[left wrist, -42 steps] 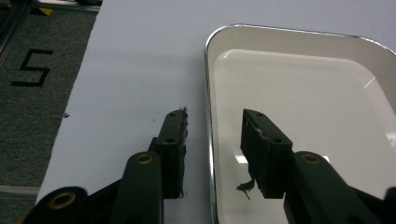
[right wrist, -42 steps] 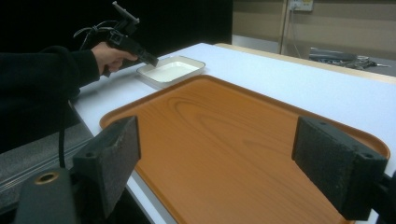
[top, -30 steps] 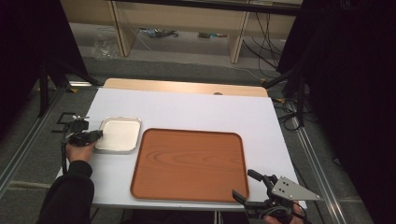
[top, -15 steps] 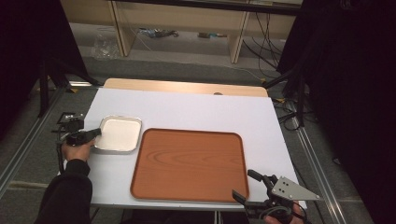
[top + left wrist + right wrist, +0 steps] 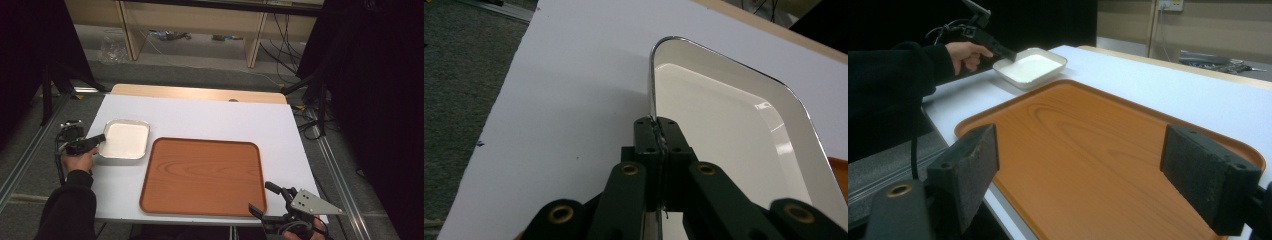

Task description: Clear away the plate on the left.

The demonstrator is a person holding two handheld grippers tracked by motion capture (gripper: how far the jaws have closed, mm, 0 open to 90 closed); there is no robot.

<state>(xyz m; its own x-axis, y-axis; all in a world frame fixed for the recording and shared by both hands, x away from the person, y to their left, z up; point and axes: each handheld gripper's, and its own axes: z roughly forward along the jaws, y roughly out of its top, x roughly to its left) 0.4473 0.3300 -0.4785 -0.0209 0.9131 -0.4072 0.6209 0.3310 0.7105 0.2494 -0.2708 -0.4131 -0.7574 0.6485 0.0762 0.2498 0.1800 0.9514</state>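
A white rectangular dish [image 5: 125,139] with a shiny metal rim sits on the white table [image 5: 210,120] to the left of a brown wooden tray [image 5: 202,175]. My left gripper [image 5: 101,138] is shut on the dish's left rim. In the left gripper view the two jaws pinch that thin rim of the dish [image 5: 724,125], with my left gripper [image 5: 658,132] closed tight. My right gripper [image 5: 261,199] stands open at the tray's near right corner. In the right gripper view the tray [image 5: 1098,145] spreads between its pads [image 5: 973,160], and the dish [image 5: 1030,65] and the left gripper [image 5: 1009,56] lie farther off.
A person's dark sleeve [image 5: 70,205] comes in at the bottom left. A wooden strip [image 5: 200,93] edges the table's far side. Beyond it are shelves and cables on the floor [image 5: 170,35]. Metal rails [image 5: 30,150] run along both sides of the table.
The left gripper has slid the dish a little to the left and away from the person. The right gripper has stayed where it was.
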